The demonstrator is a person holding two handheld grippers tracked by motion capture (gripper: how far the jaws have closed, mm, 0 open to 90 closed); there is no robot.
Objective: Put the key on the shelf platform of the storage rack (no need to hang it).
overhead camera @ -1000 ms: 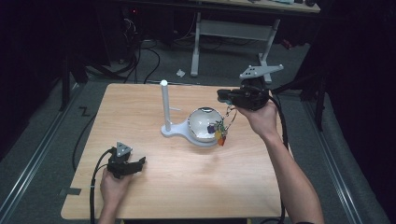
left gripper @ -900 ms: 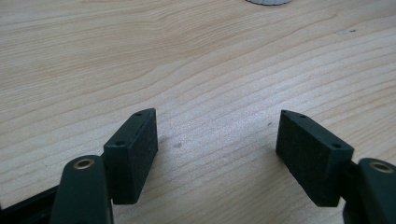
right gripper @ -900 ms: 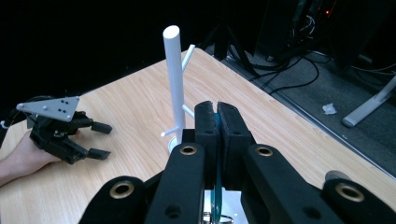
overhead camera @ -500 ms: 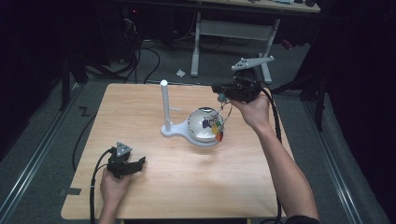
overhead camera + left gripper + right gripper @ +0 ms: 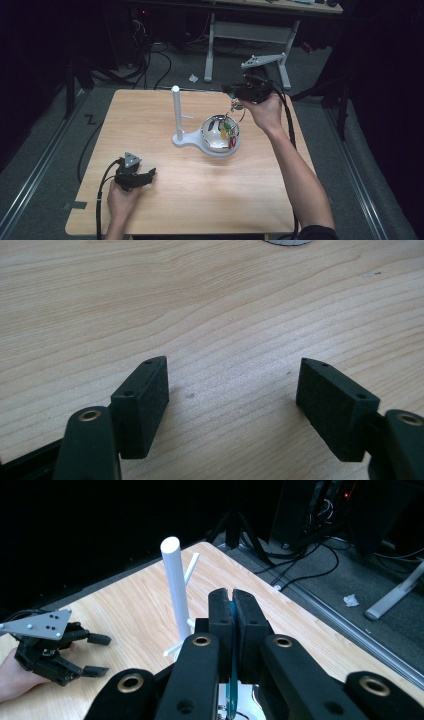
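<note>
Right tongs (image 5: pixel 234 90) now further back and left than before, over bowl (image 5: pixel 212 145), clamped on teal tag of key bunch (image 5: pixel 228 129): yellow, green, red tags dangling at bowl. Left tongs (image 5: pixel 150 175) gape wide, empty, on counter (image 5: pixel 150 125).

Left gripper (image 5: pixel 142 176) low, jaws apart, right gripper (image 5: pixel 235 90) raised, jaws closed

wood table (image 5: pixel 165 210), white stand w/ bowl (image 5: pixel 186 141), left claw (image 5: pixel 149 176)

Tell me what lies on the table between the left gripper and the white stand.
Only bare wood: the high view shows nothing between the left gripper and the white stand.
</note>
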